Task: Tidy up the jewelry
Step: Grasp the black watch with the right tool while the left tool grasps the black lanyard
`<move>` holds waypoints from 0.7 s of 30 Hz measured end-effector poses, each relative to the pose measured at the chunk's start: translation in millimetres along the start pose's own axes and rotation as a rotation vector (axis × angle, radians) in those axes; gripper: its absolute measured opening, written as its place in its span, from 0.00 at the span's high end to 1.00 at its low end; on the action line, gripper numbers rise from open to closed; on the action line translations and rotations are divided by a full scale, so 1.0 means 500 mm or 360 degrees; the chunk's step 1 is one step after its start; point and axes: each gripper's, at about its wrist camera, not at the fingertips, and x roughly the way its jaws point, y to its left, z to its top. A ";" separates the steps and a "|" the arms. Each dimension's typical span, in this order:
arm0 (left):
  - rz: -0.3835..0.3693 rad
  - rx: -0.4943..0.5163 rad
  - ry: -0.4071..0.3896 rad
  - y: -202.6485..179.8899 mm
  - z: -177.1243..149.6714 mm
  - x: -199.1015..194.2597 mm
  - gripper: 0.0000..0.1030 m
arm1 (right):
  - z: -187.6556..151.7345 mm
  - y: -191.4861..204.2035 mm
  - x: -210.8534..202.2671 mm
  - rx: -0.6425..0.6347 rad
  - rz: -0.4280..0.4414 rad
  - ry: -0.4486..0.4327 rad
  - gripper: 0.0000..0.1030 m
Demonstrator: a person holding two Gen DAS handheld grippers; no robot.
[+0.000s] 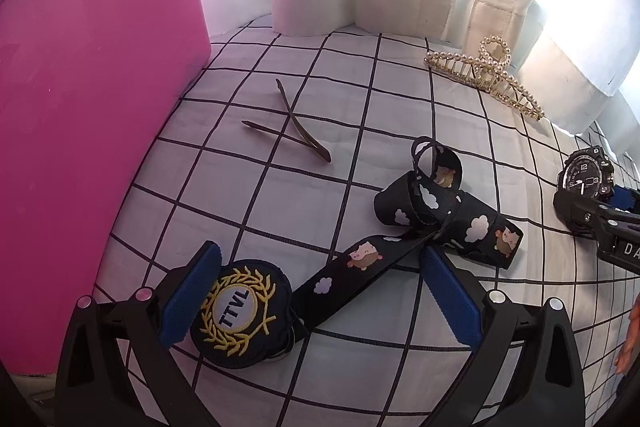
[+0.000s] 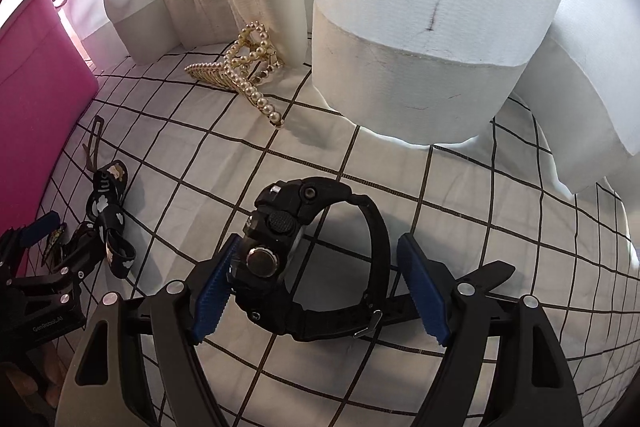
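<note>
Setting: a home, most likely a bedroom.
Surface: soft white cloth with a black grid print (image 1: 320, 115), slightly rumpled like a bedsheet; whether a bed lies under it cannot be told.
Window side: cream curtains (image 2: 436, 27) with stitched hems hang down to the cloth, daylight showing through.
Storage: a pink plastic bin (image 1: 88, 131) stands at the edge.
Personal items: pearl hair claw (image 1: 486, 75), black wristwatch (image 2: 304, 259), printed lanyard (image 1: 400, 243), brown hairpins (image 1: 296, 127) lie scattered.

On the checked cloth (image 1: 248, 219) lie one black watch (image 2: 304, 259), one pearl hair claw (image 1: 486, 77), one patterned lanyard (image 1: 432, 223) with one round badge (image 1: 234, 313), and two brown hair pins (image 1: 298, 125). One pink box (image 1: 88, 115) stands at its left edge. Two grippers show: left gripper (image 1: 316, 297), right gripper (image 2: 316, 295).
</note>
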 end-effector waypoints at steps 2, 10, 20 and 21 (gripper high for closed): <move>0.0002 -0.0003 -0.0006 -0.002 0.002 0.002 0.05 | 0.000 0.012 0.006 -0.0041 -0.0037 -0.0007 0.25; -0.0028 -0.0025 0.0000 -0.002 0.009 0.001 0.15 | 0.001 0.016 0.011 -0.0015 -0.0056 -0.0036 0.27; -0.0104 0.0027 0.0008 0.002 0.015 -0.032 0.96 | -0.012 0.010 -0.007 0.0026 -0.0023 -0.0071 0.40; -0.0118 0.0029 0.0013 0.001 0.017 -0.034 0.98 | -0.013 0.009 -0.009 0.0039 -0.0010 -0.0072 0.40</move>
